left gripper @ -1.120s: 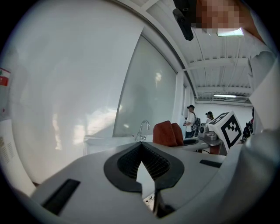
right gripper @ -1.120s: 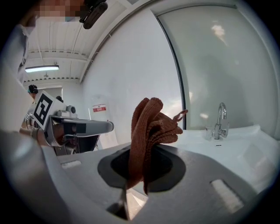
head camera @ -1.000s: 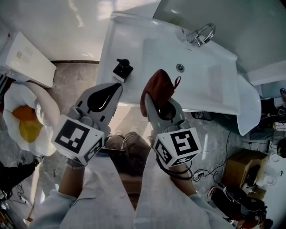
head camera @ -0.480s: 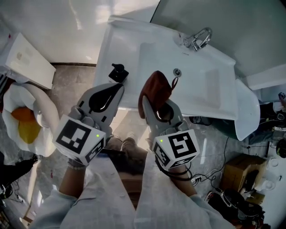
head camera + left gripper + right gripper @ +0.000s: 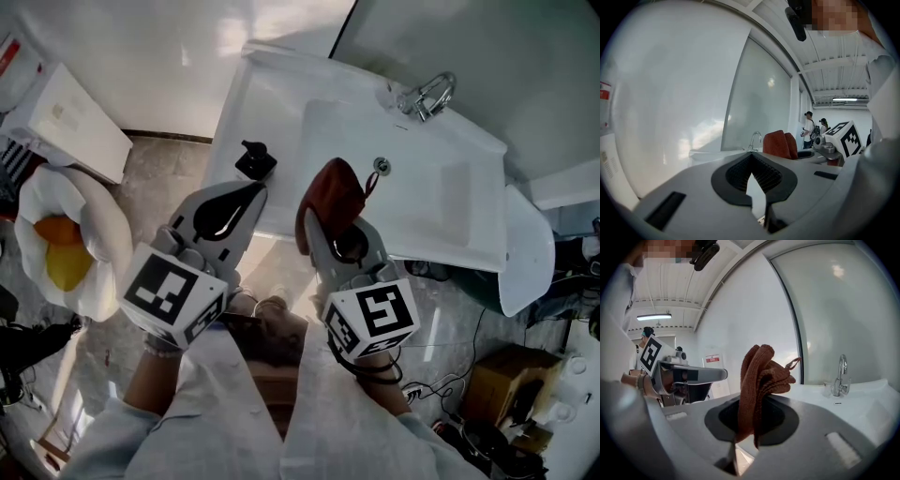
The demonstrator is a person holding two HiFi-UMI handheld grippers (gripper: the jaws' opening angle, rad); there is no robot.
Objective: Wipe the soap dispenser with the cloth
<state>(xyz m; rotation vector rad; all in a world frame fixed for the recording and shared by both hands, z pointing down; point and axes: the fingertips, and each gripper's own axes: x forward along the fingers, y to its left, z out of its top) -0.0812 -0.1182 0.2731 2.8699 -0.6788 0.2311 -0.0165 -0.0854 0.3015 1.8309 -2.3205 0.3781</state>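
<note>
Below the head camera, I saw the small black pump soap dispenser (image 5: 255, 159) standing on the left rim of the white ceramic basin (image 5: 281, 103), with both tools held short of it near the basin's front edge. My left gripper (image 5: 247, 194) was nearest it, and the right gripper (image 5: 328, 223) just beside carried the rust-red knitted cloth (image 5: 335, 187). I judged this to be the approach, with wiping not yet begun. Next I would need to bring the cloth leftward and down onto the bottle, perhaps steadying it with the left tool. Looking along the left gripper's jaws, I found them closed together on nothing, with the chrome tap (image 5: 754, 138) and the cloth beyond, but no dispenser. Along the right gripper's jaws, the cloth was pinched firmly, its folds standing up above them. The dispenser was absent there too, so only the head view placed it.
</note>
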